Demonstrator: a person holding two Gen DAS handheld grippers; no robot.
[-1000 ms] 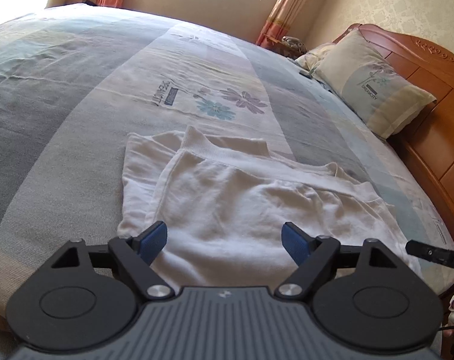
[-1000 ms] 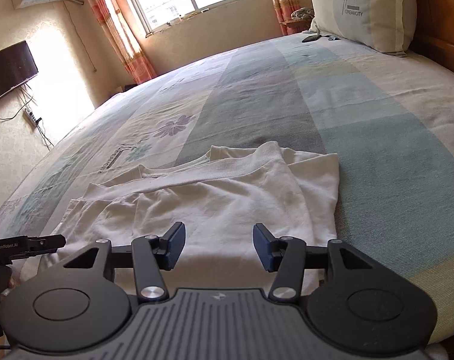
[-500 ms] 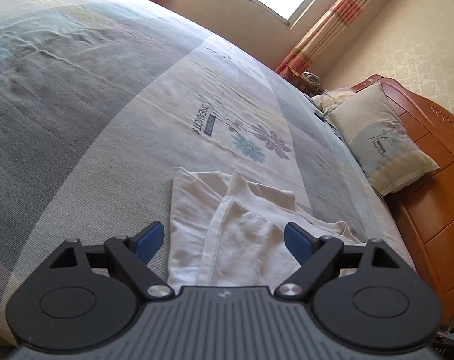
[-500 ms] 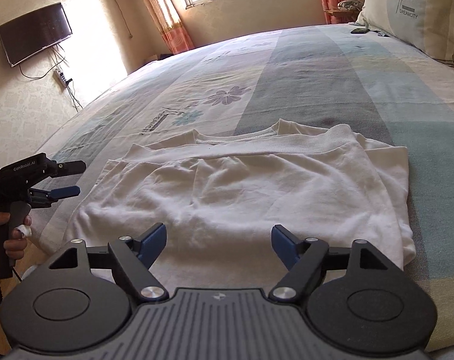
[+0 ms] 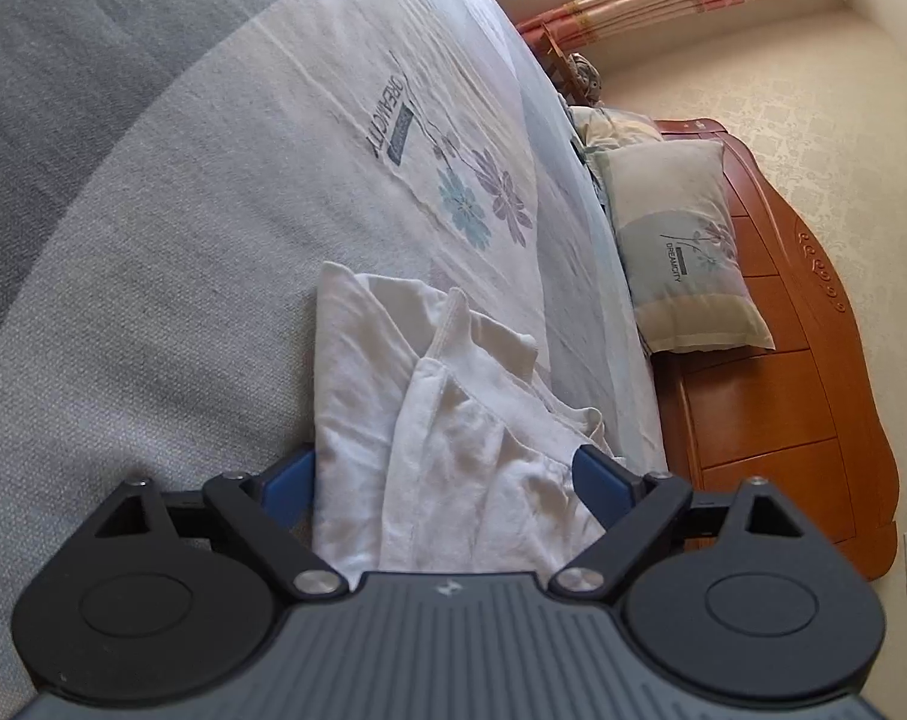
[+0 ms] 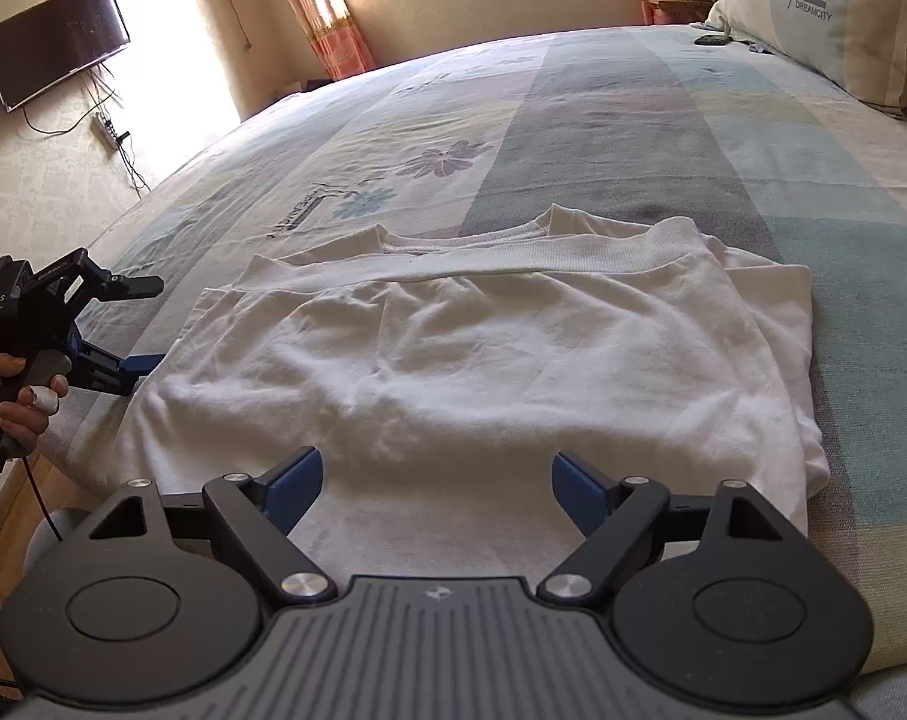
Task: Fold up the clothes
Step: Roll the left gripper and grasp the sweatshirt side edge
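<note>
A white shirt (image 6: 483,360) lies partly folded on the bed (image 6: 633,120), close to the bed's near edge. The right tongs (image 6: 437,483) hang over the shirt's near hem, spread wide and holding nothing. The left tongs (image 5: 447,477) are at the shirt's left side, also wide, with one blue fingertip (image 5: 288,480) on each side of the shirt's edge. A hand (image 6: 18,399) grips the left tool's handle beside the shirt. A pillow (image 6: 825,18) rests far behind the shirt.
</note>
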